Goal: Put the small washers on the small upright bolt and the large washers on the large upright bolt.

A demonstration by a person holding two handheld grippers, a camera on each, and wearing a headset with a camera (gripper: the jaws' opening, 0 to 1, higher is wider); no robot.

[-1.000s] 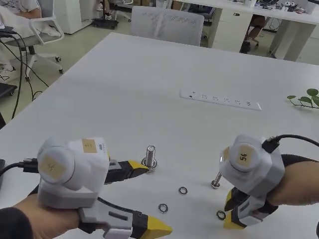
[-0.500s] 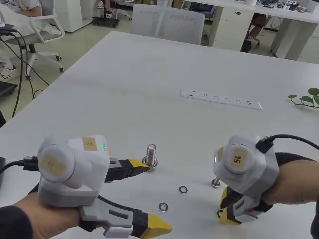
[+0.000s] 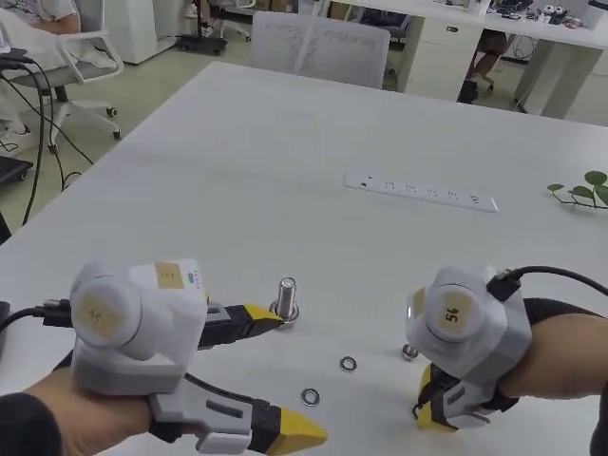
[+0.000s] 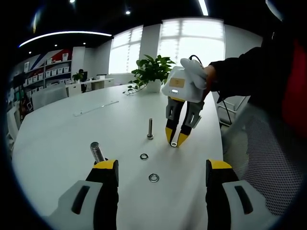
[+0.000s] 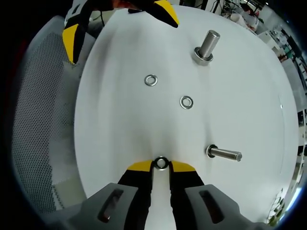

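- Two washers [image 5: 151, 80] loose on table [image 5: 115, 120]; third washer [image 5: 161, 163] pinched between nearly closed right gripper [image 5: 161, 166] tips.
- Lift straight, centre hole over small bolt [image 5: 223, 154] just beside, then release.
- Left gripper [image 4: 160, 165] wide open, empty; hold clear.

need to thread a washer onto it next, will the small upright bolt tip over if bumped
Probably tips easily: the small bolt is a thin tall shank standing on its narrow head, nothing bracing it. It looks like rigid metal, so it should topple rather than bend, and being round it may roll. The large bolt looks stouter, likely steadier.
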